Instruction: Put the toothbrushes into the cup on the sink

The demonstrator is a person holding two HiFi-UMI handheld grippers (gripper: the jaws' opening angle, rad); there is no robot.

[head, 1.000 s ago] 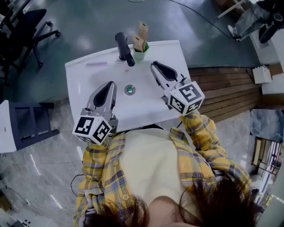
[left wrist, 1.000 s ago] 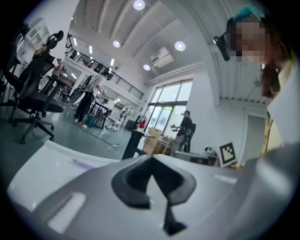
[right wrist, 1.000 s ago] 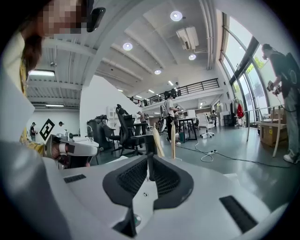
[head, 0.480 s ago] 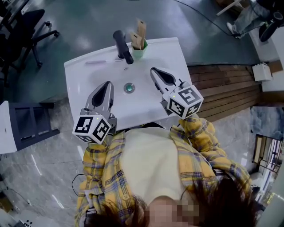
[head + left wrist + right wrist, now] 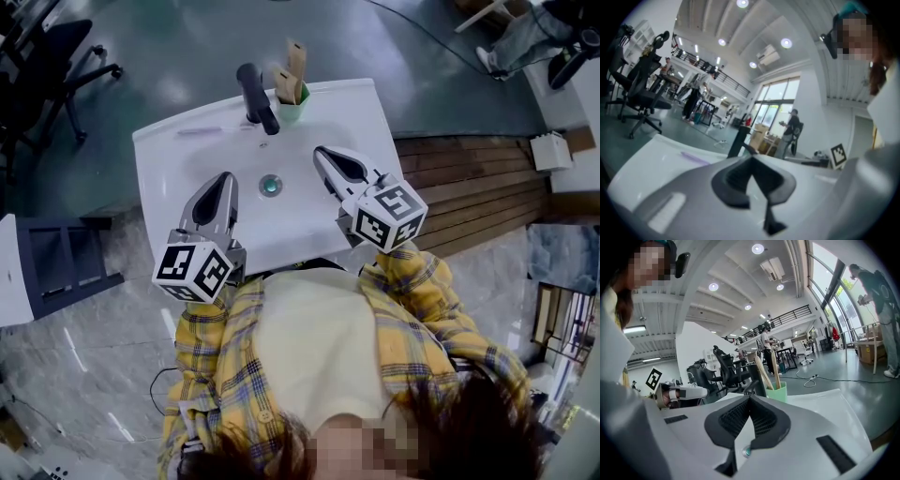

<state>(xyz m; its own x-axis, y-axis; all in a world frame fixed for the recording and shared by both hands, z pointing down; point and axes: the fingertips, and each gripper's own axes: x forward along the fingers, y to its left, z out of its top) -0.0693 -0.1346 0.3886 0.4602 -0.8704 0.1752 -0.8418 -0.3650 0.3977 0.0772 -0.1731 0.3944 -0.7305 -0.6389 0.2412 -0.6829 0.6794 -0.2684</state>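
Observation:
A green cup [image 5: 293, 110] stands on the back rim of the white sink [image 5: 178, 155], right of the black tap [image 5: 255, 97]. Two wooden toothbrushes [image 5: 293, 77] stick up out of it; they show again in the right gripper view, toothbrushes [image 5: 768, 369] in the cup [image 5: 777, 392]. A purple toothbrush [image 5: 202, 132] lies flat on the sink's back left rim, also visible as a purple toothbrush [image 5: 696, 157]. My left gripper [image 5: 225, 182] hovers over the basin's left side, shut and empty. My right gripper [image 5: 322, 153] hovers over the right side, shut and empty.
The drain [image 5: 271, 185] sits at the basin's middle between the grippers. A black office chair [image 5: 56, 56] stands on the floor at the far left. Wooden decking [image 5: 469, 187] lies right of the sink. A grey cabinet [image 5: 56, 267] stands at the left.
Both grippers have drawn slightly back toward me and to the left in the picture. Jaws stay shut.

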